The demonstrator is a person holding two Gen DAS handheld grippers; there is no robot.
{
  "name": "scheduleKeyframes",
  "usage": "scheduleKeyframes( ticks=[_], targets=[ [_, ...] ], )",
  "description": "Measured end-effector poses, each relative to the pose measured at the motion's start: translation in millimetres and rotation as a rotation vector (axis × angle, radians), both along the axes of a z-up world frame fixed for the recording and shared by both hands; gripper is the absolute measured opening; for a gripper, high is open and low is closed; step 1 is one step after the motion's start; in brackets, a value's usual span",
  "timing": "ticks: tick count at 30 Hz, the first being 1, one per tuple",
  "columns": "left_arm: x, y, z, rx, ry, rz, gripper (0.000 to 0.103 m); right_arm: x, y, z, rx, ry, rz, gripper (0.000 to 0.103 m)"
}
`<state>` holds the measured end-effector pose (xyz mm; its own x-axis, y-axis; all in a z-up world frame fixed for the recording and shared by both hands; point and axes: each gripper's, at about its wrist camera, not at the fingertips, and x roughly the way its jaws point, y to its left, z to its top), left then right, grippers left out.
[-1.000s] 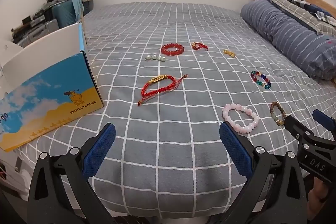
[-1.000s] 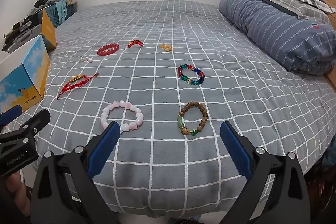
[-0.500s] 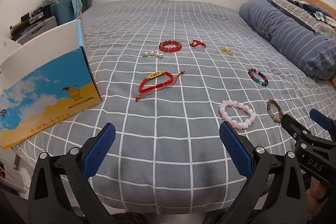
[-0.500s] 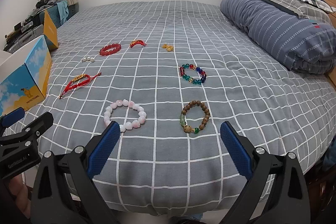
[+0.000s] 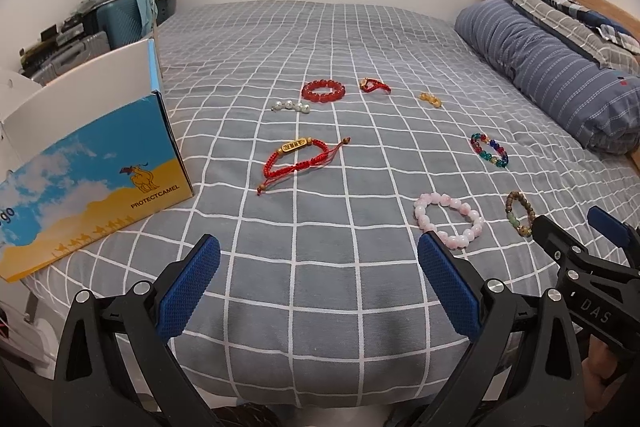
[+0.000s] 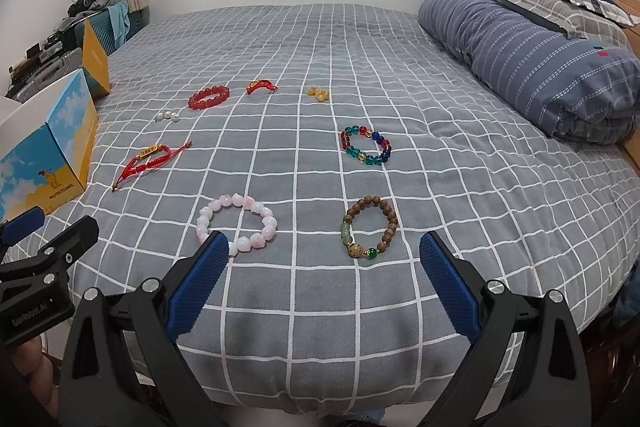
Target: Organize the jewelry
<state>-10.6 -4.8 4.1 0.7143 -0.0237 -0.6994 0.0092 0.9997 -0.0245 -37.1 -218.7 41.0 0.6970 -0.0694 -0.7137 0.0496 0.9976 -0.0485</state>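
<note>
1. Spread out singly on the grey checked bed (image 5: 320, 307), well apart from one another, probably so each piece can be picked without snagging a neighbour.
2. Nearest the foot edge: pink bead bracelet (image 6: 237, 225) and brown bead bracelet (image 6: 370, 229), side by side but not touching.
3. Further in: red cord bracelet (image 5: 298, 159) with loose tails trailing, and multicolour bead bracelet (image 6: 366, 145).
4. Furthest row: short pearl strand (image 5: 291, 105), red bead bracelet (image 5: 323, 91), small red knotted piece (image 5: 374, 85), small amber piece (image 5: 430, 99).
5. Open blue-and-yellow box (image 5: 92, 179) standing at the bed's left edge with its flap up, apparently the place meant to receive the pieces; inside not visible.
6. Left gripper (image 5: 318, 281) held low over the foot edge, jaws spread wide, nothing between them, aimed at bare cover between the box and the pink bracelet.
7. Right gripper (image 6: 322, 277) likewise low, jaws wide and empty, bracketing the pink and brown bracelets ahead, left pad overlapping the pink one in view.
8. Judged stage: very start, nothing sorted yet; likely first picks the two nearest bracelets, on soft cover that may give under a pinch.
</note>
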Motion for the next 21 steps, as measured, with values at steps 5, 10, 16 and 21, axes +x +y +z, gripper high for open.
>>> scheduleKeyframes(
  ticks=[5,10,16,21],
  targets=[
    [0.7,0.5,-1.1,0.003,0.002,0.003,0.097,0.7,-0.5,1.1,-0.001,-0.002,0.004,0.092],
    [0.5,1.0,-1.8,0.006,0.004,0.006,0.097,0.5,-1.0,0.7,-0.003,-0.007,-0.001,0.092],
    [-1.0,1.6,-2.7,0.003,0.004,0.001,0.097,-0.8,-2.2,1.1,-0.005,-0.011,-0.003,0.092],
    [-2.4,2.2,-2.8,0.005,0.004,0.005,0.097,-2.3,-2.6,2.4,0.001,-0.012,-0.003,0.092]
  ],
)
